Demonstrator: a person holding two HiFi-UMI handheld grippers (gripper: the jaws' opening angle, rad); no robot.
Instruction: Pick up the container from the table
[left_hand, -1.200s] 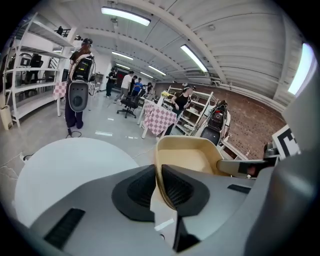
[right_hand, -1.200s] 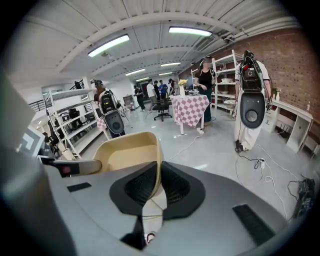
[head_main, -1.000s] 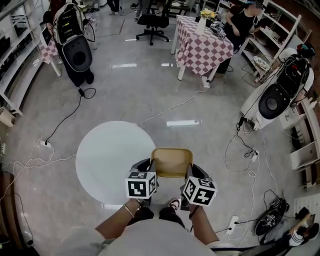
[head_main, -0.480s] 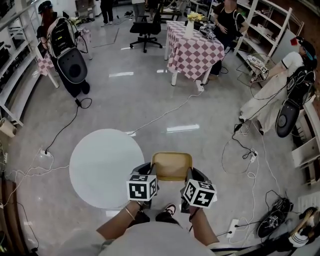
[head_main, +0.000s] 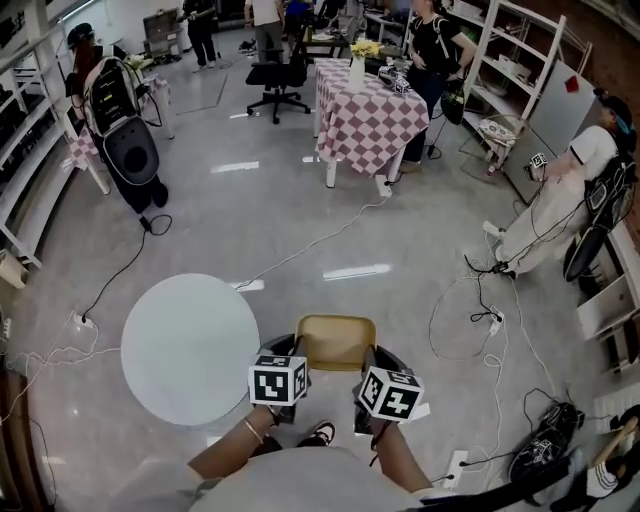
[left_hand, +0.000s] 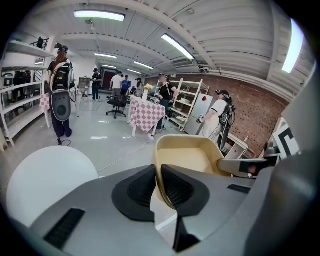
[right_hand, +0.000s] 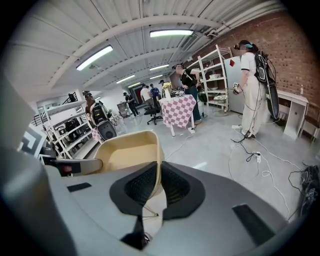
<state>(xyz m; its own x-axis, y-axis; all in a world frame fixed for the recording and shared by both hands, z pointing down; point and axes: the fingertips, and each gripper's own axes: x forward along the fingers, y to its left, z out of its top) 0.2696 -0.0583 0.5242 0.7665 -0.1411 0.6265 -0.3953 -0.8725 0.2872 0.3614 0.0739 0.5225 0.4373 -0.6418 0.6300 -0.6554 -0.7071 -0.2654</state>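
A tan, empty, square container (head_main: 337, 341) hangs in the air between my two grippers, to the right of the round white table (head_main: 185, 345) and off it. My left gripper (head_main: 294, 372) is shut on the container's left rim (left_hand: 159, 167), its black pads (left_hand: 141, 186) clamping the wall from both sides. On the opposite wall my right gripper (head_main: 366, 374) is shut, pads (right_hand: 172, 186) pinching the rim (right_hand: 158, 165). Both views show the inside of the container (right_hand: 131, 155) bare.
Cables (head_main: 300, 247) run over the glossy grey floor. A checkered table (head_main: 366, 112) and an office chair (head_main: 272, 78) stand far ahead, with several people near them. Shelving (head_main: 35, 140) lines the left wall. A person (head_main: 560, 205) stands at right by shelves.
The held container has travelled with the person away from the white table, which has slid left and down in the head view. The checkered table is nearer. Both grips are unchanged.
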